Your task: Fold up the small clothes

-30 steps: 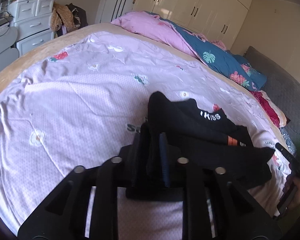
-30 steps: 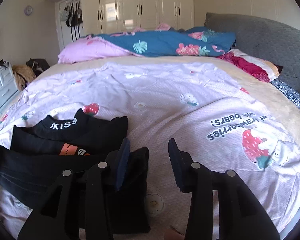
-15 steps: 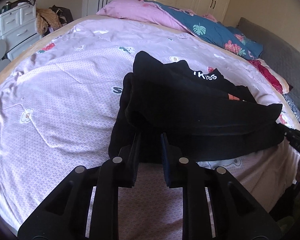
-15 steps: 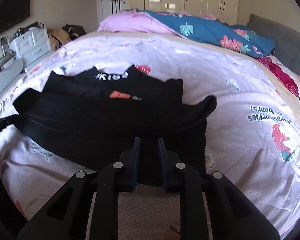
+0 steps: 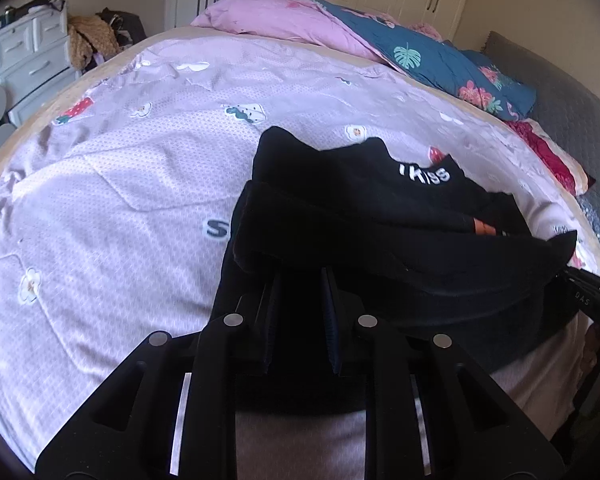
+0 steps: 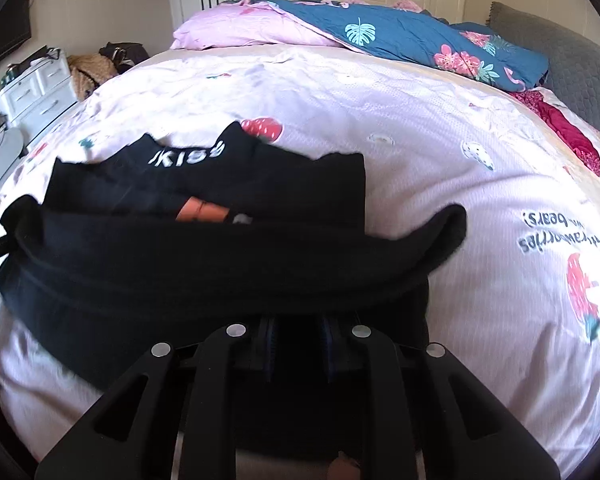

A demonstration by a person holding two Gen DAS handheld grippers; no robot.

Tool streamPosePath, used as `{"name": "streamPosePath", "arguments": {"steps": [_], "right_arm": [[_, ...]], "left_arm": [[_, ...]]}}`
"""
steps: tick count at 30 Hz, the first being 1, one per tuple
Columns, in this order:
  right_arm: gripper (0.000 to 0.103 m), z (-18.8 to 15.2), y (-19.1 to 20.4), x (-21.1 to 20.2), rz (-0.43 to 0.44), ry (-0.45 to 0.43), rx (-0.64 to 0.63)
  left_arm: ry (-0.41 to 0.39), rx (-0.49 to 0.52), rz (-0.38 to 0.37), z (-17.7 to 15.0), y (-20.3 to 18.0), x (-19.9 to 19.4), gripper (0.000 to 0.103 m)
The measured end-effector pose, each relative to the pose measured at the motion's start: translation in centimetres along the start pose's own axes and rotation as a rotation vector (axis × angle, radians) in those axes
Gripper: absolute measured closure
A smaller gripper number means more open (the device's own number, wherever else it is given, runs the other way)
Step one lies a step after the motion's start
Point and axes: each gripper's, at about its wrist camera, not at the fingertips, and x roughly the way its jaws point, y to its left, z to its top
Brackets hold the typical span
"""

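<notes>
Black garment [image 5: 380, 248] on sheet [image 5: 112, 184], near bed's front edge, folded over itself. White lettering and orange tag on layer behind. Left gripper [image 5: 300, 312] – jaws narrow, clamped on garment's left end, cloth between pads. Right gripper [image 6: 300, 340] – jaws narrow, pinching garment's right end, tips buried under raised fold. Fold spans between both grippers. Pink and teal quilt [image 6: 340, 28] heaped at far end; drawers [image 5: 32, 56] at left.
</notes>
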Motion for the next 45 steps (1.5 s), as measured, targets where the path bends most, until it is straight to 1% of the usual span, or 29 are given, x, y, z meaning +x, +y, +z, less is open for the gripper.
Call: {"name": "streamPosePath", "arguments": {"steps": [3,5,9,11,13,17,19,20,21,22,23,25,27,28,30,31,33,35,36,37,39,41,42,43,44,45], "right_arm": [[0.086,1.9,-0.4,1.3,-0.009,-0.004,0.031],[0.086,2.8,-0.8,1.9,-0.004,-0.004,0.056],[0.086,4.7,-1.7,3.2,-0.021,-0.017,0.102],[0.086,5.3,-2.2,3.7,-0.027,-0.031,0.123],[0.086,5.5,-2.9,3.7,-0.032,-0.055,0.135],[0.086,5.2,-4.3,3.0,-0.042,-0.089,0.157],[0.079,5.0,-5.1,2.6,-0.047,-0.086,0.168],[0.069,4.8,-5.6,2.5,-0.05,-0.082,0.173],[0.065,4.7,-6.1,2.6,-0.053,-0.068,0.18],[0.065,4.5,-6.5,2.9,-0.052,-0.049,0.183],[0.065,4.4,-6.6,3.1,-0.052,-0.038,0.185],[0.065,4.2,-7.0,3.6,-0.05,-0.016,0.192],[0.064,4.1,-7.4,3.6,-0.05,-0.016,0.206],[0.063,4.1,-7.4,3.6,-0.043,-0.016,0.208],[0.059,4.1,-7.4,3.9,-0.027,-0.009,0.206],[0.059,4.0,-7.3,4.2,-0.019,0.003,0.195],[0.059,4.0,-7.3,4.6,-0.008,0.013,0.192],[0.06,3.9,-7.5,5.0,0.026,0.018,0.215],[0.068,4.0,-7.6,5.0,0.037,0.016,0.222],[0.072,4.0,-7.7,4.9,0.059,0.01,0.232],[0.087,4.1,-7.7,4.8,0.057,0.0,0.236],[0.09,4.1,-7.7,4.6,0.062,-0.01,0.236],[0.091,4.1,-7.7,4.4,0.064,-0.015,0.24],[0.091,4.1,-7.7,4.3,0.065,-0.019,0.242],[0.092,4.1,-7.7,4.1,0.063,-0.026,0.242],[0.092,4.1,-7.8,4.0,0.06,-0.032,0.243]], "left_arm": [[0.004,-0.055,-0.009,1.6,0.7,1.4,0.09],[-0.015,-0.088,-0.005,2.7,1.3,1.7,0.09],[-0.072,-0.137,-0.013,5.0,2.1,1.8,0.09],[-0.117,-0.152,-0.019,5.8,2.6,1.5,0.089],[-0.148,-0.15,-0.013,5.9,3.1,1.2,0.085],[-0.136,-0.162,-0.012,5.4,4.4,1.0,0.075],[-0.131,-0.167,-0.02,4.8,4.9,0.6,0.071],[-0.133,-0.17,-0.022,4.6,5.0,0.5,0.068],[-0.141,-0.184,-0.026,4.3,5.4,0.1,0.066],[-0.152,-0.2,-0.025,4.0,5.7,-0.3,0.062],[-0.178,-0.221,-0.02,3.8,6.1,-0.8,0.061],[-0.226,-0.255,-0.008,3.7,6.8,-1.8,0.061],[-0.268,-0.278,-0.016,3.8,7.4,-2.8,0.061],[-0.267,-0.271,-0.018,3.9,7.5,-2.9,0.06],[-0.222,-0.244,-0.018,4.1,7.1,-2.1,0.059],[-0.188,-0.234,-0.024,4.1,7.0,-1.5,0.055],[-0.082,-0.194,-0.037,3.9,6.2,0.5,0.047],[-0.046,-0.156,-0.038,3.5,5.5,1.6,0.047],[-0.027,-0.136,-0.043,3.5,5.0,2.2,0.047],[-0.02,-0.12,-0.048,3.6,4.6,2.6,0.047],[-0.009,-0.083,-0.039,4.0,3.9,3.6,0.047],[0.011,-0.047,-0.013,4.3,3.5,4.6,0.048],[0.025,-0.025,0.008,4.4,3.2,5.2,0.05],[0.026,-0.011,0.011,4.5,3.0,5.6,0.063],[0.022,-0.006,-0.01,4.6,2.9,5.8,0.081],[0.022,-0.005,-0.02,4.6,2.8,5.8,0.084]]}}
